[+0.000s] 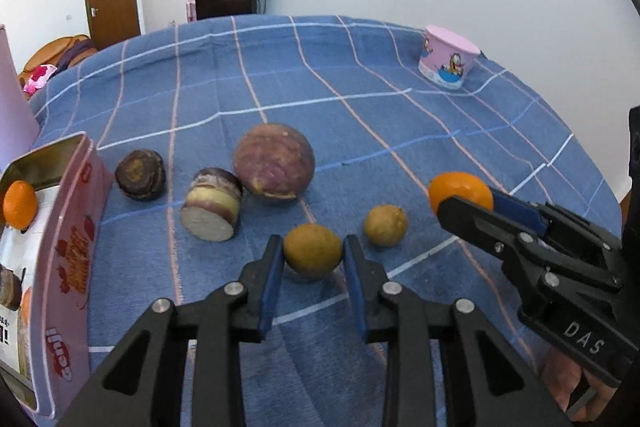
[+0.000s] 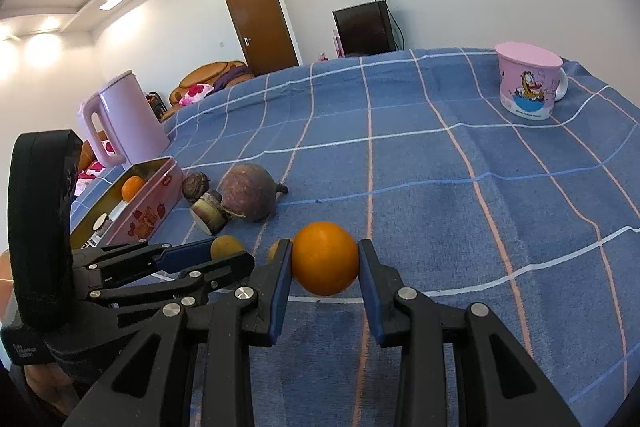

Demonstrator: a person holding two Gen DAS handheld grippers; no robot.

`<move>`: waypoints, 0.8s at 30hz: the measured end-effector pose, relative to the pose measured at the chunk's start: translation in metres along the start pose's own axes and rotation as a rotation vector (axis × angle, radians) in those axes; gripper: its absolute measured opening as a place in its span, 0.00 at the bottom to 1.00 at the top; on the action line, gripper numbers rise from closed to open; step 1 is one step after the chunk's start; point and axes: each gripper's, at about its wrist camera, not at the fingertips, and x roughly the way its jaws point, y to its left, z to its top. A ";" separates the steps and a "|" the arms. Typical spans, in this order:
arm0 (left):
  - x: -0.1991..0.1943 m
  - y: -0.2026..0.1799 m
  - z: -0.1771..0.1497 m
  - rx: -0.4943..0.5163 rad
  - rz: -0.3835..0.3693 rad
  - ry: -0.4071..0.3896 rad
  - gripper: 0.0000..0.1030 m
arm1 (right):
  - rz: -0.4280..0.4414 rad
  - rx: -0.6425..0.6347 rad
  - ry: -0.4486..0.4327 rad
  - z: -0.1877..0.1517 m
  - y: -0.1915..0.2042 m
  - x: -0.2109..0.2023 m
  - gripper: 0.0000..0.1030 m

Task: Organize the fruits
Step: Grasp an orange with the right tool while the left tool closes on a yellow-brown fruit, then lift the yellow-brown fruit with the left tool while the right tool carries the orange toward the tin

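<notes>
My left gripper (image 1: 313,247) is shut on a small yellow-brown fruit (image 1: 313,259) resting on the blue checked cloth, blue pads pressed to both its sides. A second such fruit (image 1: 386,225) lies just to its right. My right gripper (image 2: 325,247) is shut on an orange (image 2: 325,267); in the left wrist view the right gripper (image 1: 464,205) and that orange (image 1: 460,185) are at the right. An open pink tin (image 1: 76,227) at the left holds another orange (image 1: 19,205).
A large purple round fruit (image 1: 274,161), a cut purple piece (image 1: 212,205) and a dark brown fruit (image 1: 141,174) lie beside the tin. A pink mug (image 2: 526,85) stands far right, a pink kettle (image 2: 124,119) behind the tin (image 2: 152,215). A door and dark cabinet are beyond.
</notes>
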 end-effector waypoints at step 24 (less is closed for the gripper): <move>-0.039 -0.002 -0.004 0.002 0.133 -0.209 0.31 | -0.019 -0.045 -0.103 -0.002 0.010 -0.017 0.33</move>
